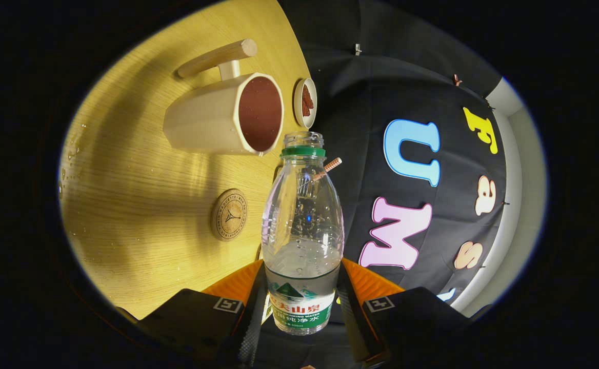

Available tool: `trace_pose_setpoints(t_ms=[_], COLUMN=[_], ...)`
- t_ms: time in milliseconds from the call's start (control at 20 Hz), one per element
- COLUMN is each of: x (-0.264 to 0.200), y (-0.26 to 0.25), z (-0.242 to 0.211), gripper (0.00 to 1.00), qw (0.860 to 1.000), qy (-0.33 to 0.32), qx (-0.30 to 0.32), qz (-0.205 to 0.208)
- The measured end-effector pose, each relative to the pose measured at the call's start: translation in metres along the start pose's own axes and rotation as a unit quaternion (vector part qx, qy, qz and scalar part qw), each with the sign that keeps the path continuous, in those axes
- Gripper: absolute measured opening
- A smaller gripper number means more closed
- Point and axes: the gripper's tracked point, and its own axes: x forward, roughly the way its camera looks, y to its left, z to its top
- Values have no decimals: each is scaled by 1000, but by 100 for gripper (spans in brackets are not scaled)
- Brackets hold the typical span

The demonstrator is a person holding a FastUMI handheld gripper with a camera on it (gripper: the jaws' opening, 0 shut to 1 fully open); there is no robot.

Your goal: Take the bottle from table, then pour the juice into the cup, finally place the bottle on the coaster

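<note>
I have the gripper (302,287) clamped on the bottle (302,225): both fingers press against its lower body from either side, right at the labelled band. The bottle sits between the fingers and extends straight ahead of them, its uncapped mouth and green neck ring at the far end. It is clear plastic, and the little liquid inside is pooled near the label; droplets cling to the inner wall. The whole scene looks rolled, the wooden table (135,205) spreading to the left of the bottle and the booth's black cloth wall (381,102) to the right, so I read the gripper as turned well over on its side. How far the bottle is lifted from the table I cannot tell.

Just left of the bottle's middle lies the round cork coaster (229,214), flat on the table with nothing on it. Beyond it, close to the bottle's mouth, stands the cream cup (225,115) with a wooden handle; it holds a dark reddish-brown fill. Just past the cup is a small white dish (305,102) with something reddish in it, too small to identify. A striped stick (330,166) pokes out from behind the bottle's neck; its lower part is hidden. A few water drops dot the table's far left.
</note>
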Motion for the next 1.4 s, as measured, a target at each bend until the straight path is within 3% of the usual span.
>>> trace_pose_setpoints(t_ms=[1400], x=[-4], y=[-17], z=[8], gripper=[71], qw=[997], qy=[-8], qx=[-79], qz=[-14])
